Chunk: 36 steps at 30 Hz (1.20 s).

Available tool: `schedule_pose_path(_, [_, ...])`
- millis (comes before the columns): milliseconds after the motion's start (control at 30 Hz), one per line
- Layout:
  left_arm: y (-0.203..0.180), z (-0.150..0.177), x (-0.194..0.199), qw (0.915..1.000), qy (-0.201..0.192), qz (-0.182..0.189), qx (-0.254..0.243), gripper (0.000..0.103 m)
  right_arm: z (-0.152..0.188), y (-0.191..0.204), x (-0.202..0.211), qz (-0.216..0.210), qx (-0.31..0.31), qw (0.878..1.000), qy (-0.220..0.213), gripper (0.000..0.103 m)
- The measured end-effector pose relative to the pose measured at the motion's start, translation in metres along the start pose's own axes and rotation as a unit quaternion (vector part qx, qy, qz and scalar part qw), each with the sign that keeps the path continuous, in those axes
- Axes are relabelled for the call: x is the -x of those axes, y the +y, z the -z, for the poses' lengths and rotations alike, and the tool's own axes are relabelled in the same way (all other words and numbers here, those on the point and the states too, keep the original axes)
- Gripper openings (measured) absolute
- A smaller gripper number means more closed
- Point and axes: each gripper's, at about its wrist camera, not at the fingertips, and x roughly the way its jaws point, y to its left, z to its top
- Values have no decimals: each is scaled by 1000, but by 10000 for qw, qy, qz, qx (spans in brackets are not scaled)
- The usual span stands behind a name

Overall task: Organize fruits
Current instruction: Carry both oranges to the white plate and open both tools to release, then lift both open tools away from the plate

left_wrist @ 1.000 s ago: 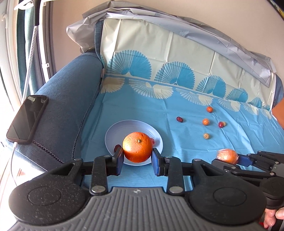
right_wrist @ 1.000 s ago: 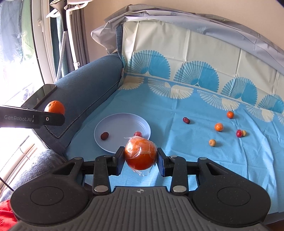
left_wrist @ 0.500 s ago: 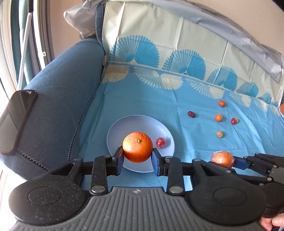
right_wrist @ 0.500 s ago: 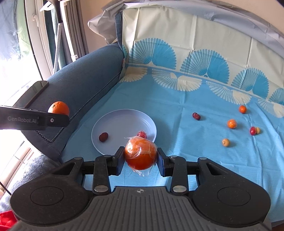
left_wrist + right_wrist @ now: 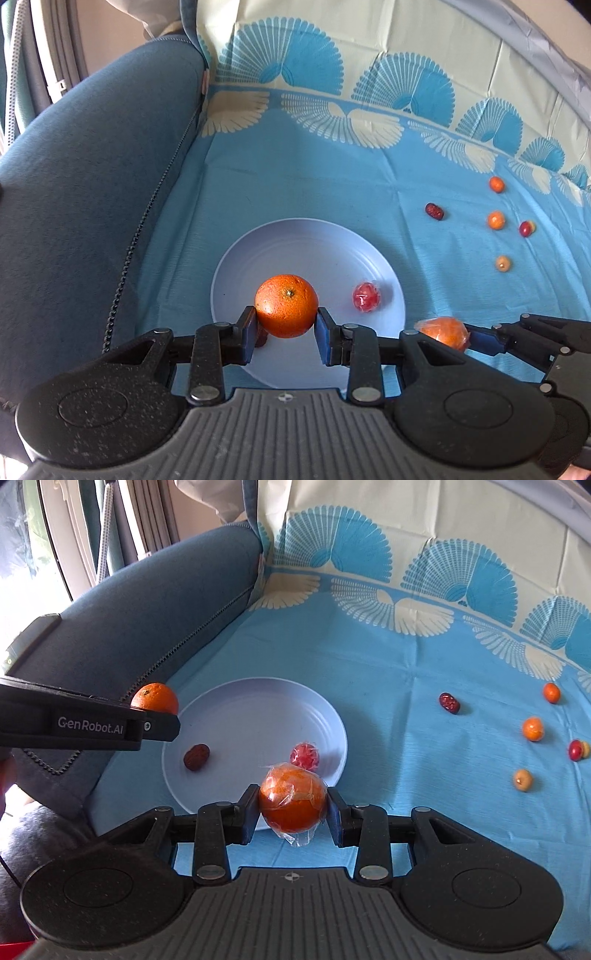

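Note:
My left gripper (image 5: pixel 286 326) is shut on a bare orange (image 5: pixel 286 305), held just above the near part of a pale blue plate (image 5: pixel 295 243). My right gripper (image 5: pixel 291 806) is shut on a plastic-wrapped orange (image 5: pixel 292 799), hanging over the plate's (image 5: pixel 240 716) near right rim. On the plate lie a wrapped red fruit (image 5: pixel 304 755) and a dark red date (image 5: pixel 196 757). In the right wrist view the left gripper's orange (image 5: pixel 155 698) shows at the plate's left edge. The wrapped orange (image 5: pixel 443 331) appears at the lower right of the left wrist view.
A blue patterned cloth (image 5: pixel 332 177) covers the sofa seat. Several small fruits lie on it to the right: a date (image 5: pixel 448 702), small oranges (image 5: pixel 532 728), a red one (image 5: pixel 575 749). The blue sofa arm (image 5: pixel 92 166) rises on the left.
Both grippers have come forward and down toward the plate, each still holding its orange. The plate now looms larger, and the phone on the sofa arm has left the left view.

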Motion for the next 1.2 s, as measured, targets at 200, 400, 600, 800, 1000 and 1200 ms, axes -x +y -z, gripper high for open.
schedule_pose_path(200, [1, -9, -37, 9997, 213, -102, -98, 37, 1, 4, -38, -5, 108, 9996, 259, 39])
schedule_pose_path(400, [4, -19, -34, 9994, -157, -212, -206, 96, -8, 1, -52, -92, 136, 9996, 248, 71])
schedule_pose_path(600, [9, -6, 17, 9985, -314, -416, -145, 103, -3, -4, -2, -29, 252, 9996, 112, 91])
schedule_pose_path(800, [2, 36, 61, 9970, 366, -663, -146, 103, 26, -5, 61, -104, -131, 9994, 303, 97])
schedule_pose_path(1000, [-11, 70, 98, 9967, 562, -580, -89, 103, 42, 8, 113, 52, -122, 9998, -159, 102])
schedule_pose_path(1200, [-27, 89, 136, 9976, 242, -600, -227, 103, 54, 9, 155, 194, -119, 9978, -619, 102])
